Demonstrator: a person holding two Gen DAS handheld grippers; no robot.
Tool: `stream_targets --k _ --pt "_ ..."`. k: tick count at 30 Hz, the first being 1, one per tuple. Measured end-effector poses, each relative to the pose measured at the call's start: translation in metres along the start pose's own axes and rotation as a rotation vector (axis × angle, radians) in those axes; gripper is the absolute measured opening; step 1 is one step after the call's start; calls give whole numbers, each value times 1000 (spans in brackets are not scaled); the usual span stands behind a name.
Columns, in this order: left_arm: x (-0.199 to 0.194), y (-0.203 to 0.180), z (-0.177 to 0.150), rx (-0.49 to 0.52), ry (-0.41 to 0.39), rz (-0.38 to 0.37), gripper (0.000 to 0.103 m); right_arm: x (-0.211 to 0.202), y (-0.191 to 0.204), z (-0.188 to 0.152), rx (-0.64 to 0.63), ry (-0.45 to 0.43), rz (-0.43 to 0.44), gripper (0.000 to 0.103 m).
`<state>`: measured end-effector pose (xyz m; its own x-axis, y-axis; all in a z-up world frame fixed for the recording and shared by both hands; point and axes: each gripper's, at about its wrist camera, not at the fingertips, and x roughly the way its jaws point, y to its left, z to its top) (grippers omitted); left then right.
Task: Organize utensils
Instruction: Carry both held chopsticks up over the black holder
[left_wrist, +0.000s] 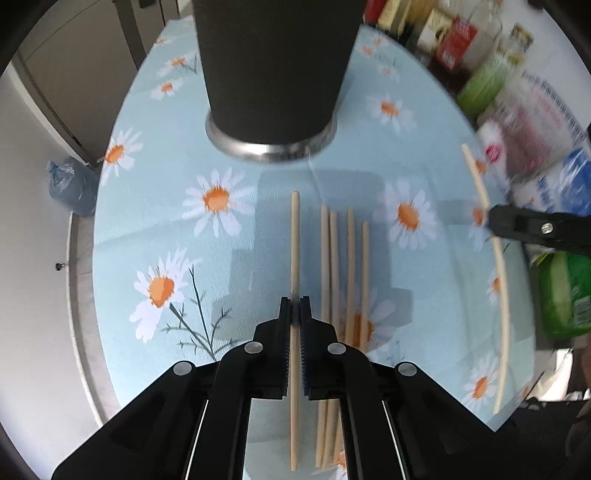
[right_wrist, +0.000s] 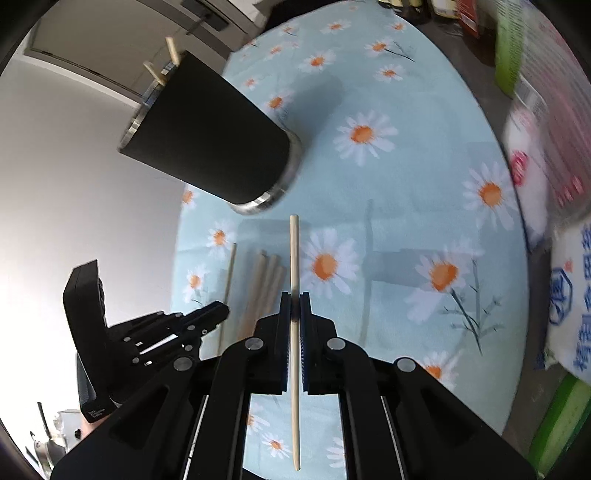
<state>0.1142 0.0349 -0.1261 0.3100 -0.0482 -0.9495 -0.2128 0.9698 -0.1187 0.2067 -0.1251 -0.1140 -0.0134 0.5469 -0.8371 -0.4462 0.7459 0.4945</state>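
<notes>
Holding one chopstick each, both grippers stand closed over the daisy tablecloth (left_wrist: 147, 206). The left gripper (left_wrist: 294, 306) has its jaws pressed together on a thin wooden chopstick (left_wrist: 294, 240), which runs from 6 o'clock toward 12 o'clock in the left wrist view, pointing at the black holder cup (left_wrist: 273, 74). The right gripper (right_wrist: 294, 302) is closed in the same way on its own chopstick (right_wrist: 294, 258); in the left wrist view this stick appears at 3 o'clock as a long curved line.

Four more loose chopsticks (left_wrist: 341, 266) lie side by side on the cloth, just to the right of the left gripper's stick and below the cup. The cup stands upright at 12 o'clock in the left view and at 10 o'clock in the right wrist view, where two stick ends (right_wrist: 173, 50) already rise above its steel rim.

I judge the chopsticks to be very light, stiff and smooth, so they can pivot or slide between the pads if they are held near one end. A grip closer to the middle, as both grippers have now, seems steadier. For dropping one into the cup, the stick should be turned nearly upright, with its lower tip over the opening. The cup looks heavy enough not to tip from a light touch.
</notes>
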Motion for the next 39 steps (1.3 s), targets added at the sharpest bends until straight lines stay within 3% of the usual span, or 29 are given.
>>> stream_targets --k 6,9,14,22,32,36,39 --pt "-52 12 5 -36 -191 -111 4 -7 17 17 -83 -53 82 5" --pt "-82 2 8 -1 -322 -110 4 -17 28 25 -140 -107 146 5" --pt "-109 7 18 -10 -484 -141 4 -34 44 43 -174 -192 179 5" --pt "-126 9 48 -13 -580 -230 4 -55 66 70 -229 -291 193 6" --pt "-176 27 70 -55 -883 -212 4 -78 93 108 -286 -481 286 6" --pt "-182 31 82 -37 -942 -234 4 -87 107 117 -344 -602 308 6" --pt "-183 31 88 -10 -996 -236 4 -87 109 126 -352 -625 328 6"
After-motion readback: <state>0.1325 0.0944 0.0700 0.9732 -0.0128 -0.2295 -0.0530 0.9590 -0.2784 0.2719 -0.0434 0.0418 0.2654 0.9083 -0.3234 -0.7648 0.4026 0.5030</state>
